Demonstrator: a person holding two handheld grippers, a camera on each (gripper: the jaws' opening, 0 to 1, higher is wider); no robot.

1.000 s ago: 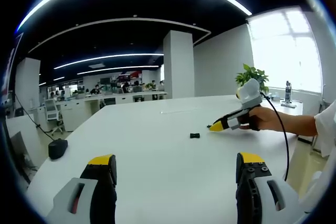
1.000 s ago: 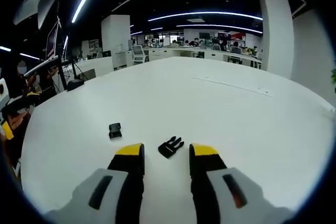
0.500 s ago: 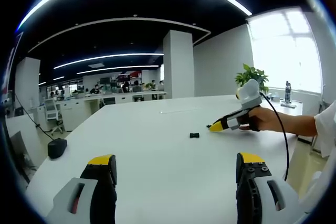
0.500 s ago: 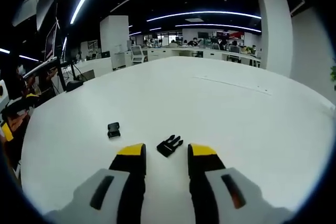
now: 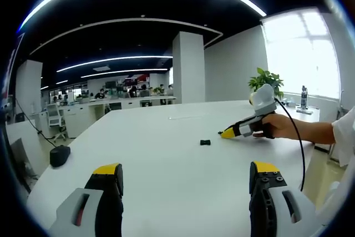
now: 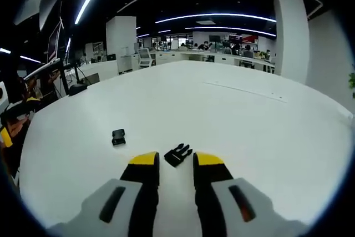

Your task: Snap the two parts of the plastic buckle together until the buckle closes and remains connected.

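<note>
The white table (image 6: 249, 126) takes up the lower half of both views. In the right gripper view the right gripper (image 6: 175, 159) sits at bottom centre, its yellow-tipped jaws a narrow gap apart with nothing between them. Just above those tips lies the pronged buckle part (image 6: 177, 154), flat on the table and not gripped. The socket part (image 6: 118, 136) lies to its upper left, near but clearly apart.

In the left gripper view the left gripper (image 5: 186, 175) spans the bottom of the frame, jaws wide apart and empty, well away from a small dark buckle piece (image 5: 206, 143) at centre.

So the joining looks not yet begun: neither part is picked up, and both grasps and the snap remain to be done.
</note>
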